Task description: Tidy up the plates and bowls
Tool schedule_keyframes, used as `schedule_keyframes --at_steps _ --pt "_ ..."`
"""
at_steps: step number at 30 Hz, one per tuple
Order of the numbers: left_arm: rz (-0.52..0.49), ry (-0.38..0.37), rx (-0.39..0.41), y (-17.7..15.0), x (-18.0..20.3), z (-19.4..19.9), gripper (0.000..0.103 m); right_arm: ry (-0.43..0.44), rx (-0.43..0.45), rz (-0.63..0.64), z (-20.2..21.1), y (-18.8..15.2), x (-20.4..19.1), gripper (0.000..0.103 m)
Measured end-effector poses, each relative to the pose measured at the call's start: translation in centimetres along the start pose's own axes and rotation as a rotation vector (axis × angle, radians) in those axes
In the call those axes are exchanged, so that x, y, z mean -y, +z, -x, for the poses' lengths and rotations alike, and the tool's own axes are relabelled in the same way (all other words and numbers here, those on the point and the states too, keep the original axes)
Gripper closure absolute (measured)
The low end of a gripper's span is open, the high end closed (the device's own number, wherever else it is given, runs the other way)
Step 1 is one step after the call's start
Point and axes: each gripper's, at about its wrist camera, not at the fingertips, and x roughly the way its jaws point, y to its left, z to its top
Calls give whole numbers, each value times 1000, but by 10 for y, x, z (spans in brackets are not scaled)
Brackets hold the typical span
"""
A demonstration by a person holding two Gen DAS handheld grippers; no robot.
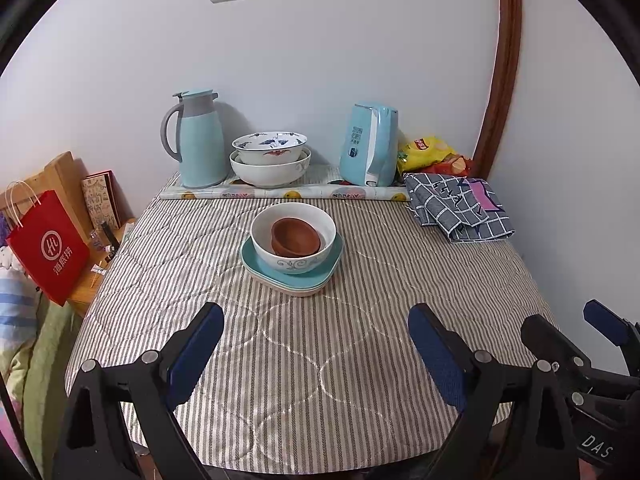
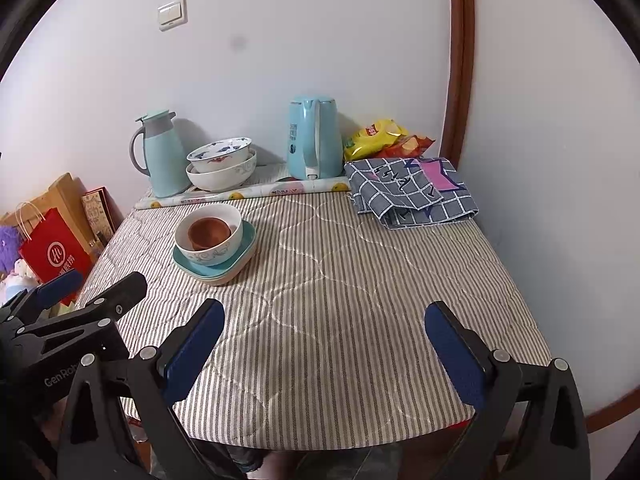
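A small brown bowl (image 1: 295, 236) sits inside a white bowl with blue scrollwork (image 1: 294, 258), which stands on stacked teal and cream plates (image 1: 332, 268) mid-table; the stack also shows in the right wrist view (image 2: 244, 246). Two nested white bowls (image 1: 270, 172), the top one with blue and red painting (image 1: 270, 146), stand at the back on a patterned mat. My left gripper (image 1: 316, 344) is open and empty above the near table edge, well short of the stack. My right gripper (image 2: 326, 340) is open and empty, to the right of the left one.
A teal thermos jug (image 1: 200, 140) and a teal electric kettle (image 1: 370, 146) stand at the back. Snack bags (image 1: 430, 152) and a folded checked cloth (image 1: 460, 208) lie at the back right. A red paper bag (image 1: 48, 246) stands left of the striped table (image 1: 320, 380).
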Motion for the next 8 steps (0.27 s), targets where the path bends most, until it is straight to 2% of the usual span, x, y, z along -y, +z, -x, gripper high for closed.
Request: schedule_keyframes --at_steps 8 --pt "-6 0 0 0 0 -3 9 5 4 0 2 0 -1 4"
